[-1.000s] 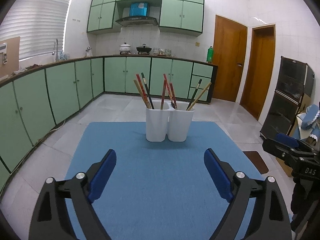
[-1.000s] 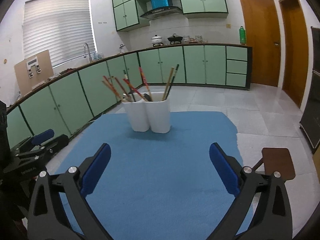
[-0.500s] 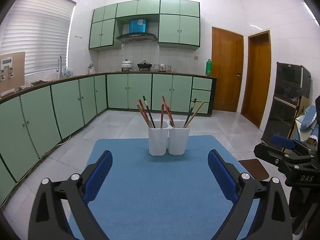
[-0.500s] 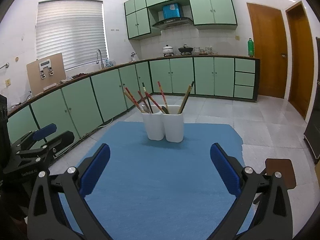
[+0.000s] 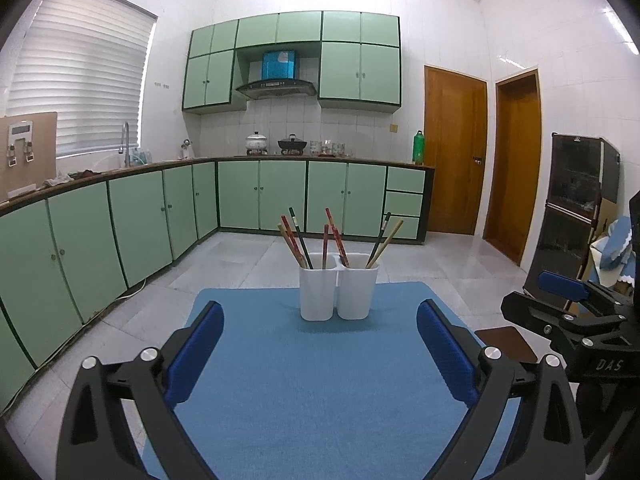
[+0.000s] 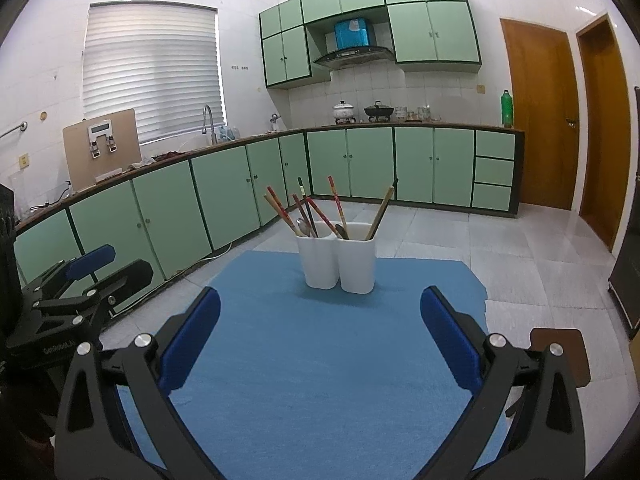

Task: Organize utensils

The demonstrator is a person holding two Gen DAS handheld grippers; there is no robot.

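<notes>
Left tool (image 5: pixel 318 330): jaws spread wide, nothing between them, tipped slightly downward.
Right tool (image 6: pixel 320 320): jaws wide apart, empty, same slight downward tilt.

Setting is reading as a home kitchen: green cabinets (image 5: pixel 240 196) are running along the left and far walls, a range hood (image 5: pixel 276 87) is hanging over pots (image 5: pixel 256 141), a faucet (image 5: pixel 125 142) is standing left.

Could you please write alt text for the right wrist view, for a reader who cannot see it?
Two white holders, touching, stand on a blue mat, filled with chopsticks and spoons. The right gripper is open and empty in front; green kitchen cabinets lie behind.
</notes>
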